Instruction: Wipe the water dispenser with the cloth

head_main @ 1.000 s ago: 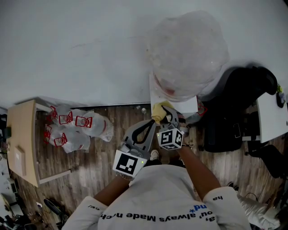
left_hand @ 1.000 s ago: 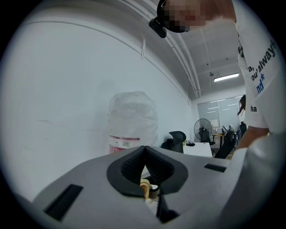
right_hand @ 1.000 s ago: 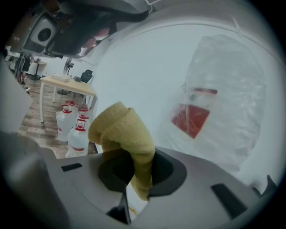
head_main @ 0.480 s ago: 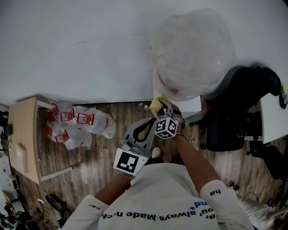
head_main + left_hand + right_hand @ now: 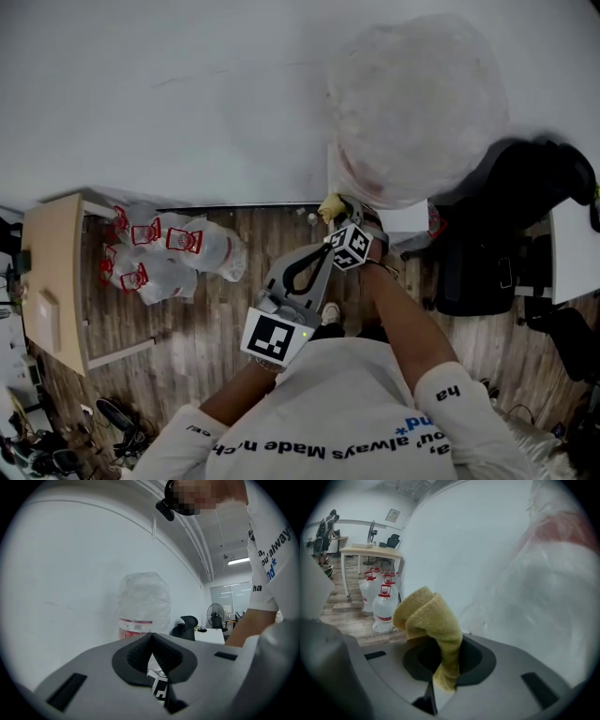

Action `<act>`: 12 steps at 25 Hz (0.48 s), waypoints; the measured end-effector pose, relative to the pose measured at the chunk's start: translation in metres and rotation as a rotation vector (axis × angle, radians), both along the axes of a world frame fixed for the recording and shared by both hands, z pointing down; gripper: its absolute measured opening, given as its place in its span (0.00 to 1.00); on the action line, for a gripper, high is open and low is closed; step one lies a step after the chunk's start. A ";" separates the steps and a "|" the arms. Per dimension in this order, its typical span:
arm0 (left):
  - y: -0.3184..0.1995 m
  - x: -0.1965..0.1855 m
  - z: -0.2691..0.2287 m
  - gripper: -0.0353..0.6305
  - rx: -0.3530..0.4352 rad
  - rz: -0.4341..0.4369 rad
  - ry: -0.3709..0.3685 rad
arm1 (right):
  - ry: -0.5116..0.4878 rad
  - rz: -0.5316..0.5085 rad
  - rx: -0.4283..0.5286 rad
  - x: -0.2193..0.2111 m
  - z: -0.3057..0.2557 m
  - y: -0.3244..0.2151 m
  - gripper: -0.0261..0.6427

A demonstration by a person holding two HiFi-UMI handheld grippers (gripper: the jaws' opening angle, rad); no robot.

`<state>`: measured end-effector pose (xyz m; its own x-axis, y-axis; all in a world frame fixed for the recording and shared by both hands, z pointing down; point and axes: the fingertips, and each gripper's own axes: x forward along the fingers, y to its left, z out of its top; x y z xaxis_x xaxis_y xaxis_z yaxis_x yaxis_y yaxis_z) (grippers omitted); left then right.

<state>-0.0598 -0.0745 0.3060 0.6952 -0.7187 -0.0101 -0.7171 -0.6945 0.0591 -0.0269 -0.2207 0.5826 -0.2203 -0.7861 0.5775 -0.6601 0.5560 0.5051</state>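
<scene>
the right gripper (image 5: 443, 656) pinches a yellow cloth (image 5: 429, 616), which bunches up above the jaws in the middle of the right gripper view. it sits near the plastic-wrapped bottle (image 5: 543, 588) on the water dispenser (image 5: 405, 219); whether it touches is unclear. the cloth looks soft, light and floppy, so a firm pinch on a folded bunch, as here, should keep it from slipping during rubbing. the left gripper (image 5: 152, 641) is pressed together on nothing, low centre in the head view.
</scene>
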 end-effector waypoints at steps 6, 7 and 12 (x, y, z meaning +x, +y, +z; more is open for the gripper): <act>-0.002 -0.001 0.000 0.08 -0.002 -0.006 -0.008 | 0.004 0.011 -0.045 0.003 0.018 -0.005 0.13; -0.001 -0.001 0.000 0.08 -0.004 -0.007 -0.008 | 0.000 0.016 -0.051 0.004 0.019 -0.004 0.13; -0.001 -0.004 -0.001 0.08 -0.009 -0.019 -0.001 | -0.035 0.052 -0.107 0.006 0.025 -0.005 0.13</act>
<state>-0.0635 -0.0758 0.3051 0.6812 -0.7321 -0.0029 -0.7304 -0.6799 0.0646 -0.0214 -0.2258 0.6079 -0.2020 -0.7311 0.6517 -0.7056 0.5701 0.4208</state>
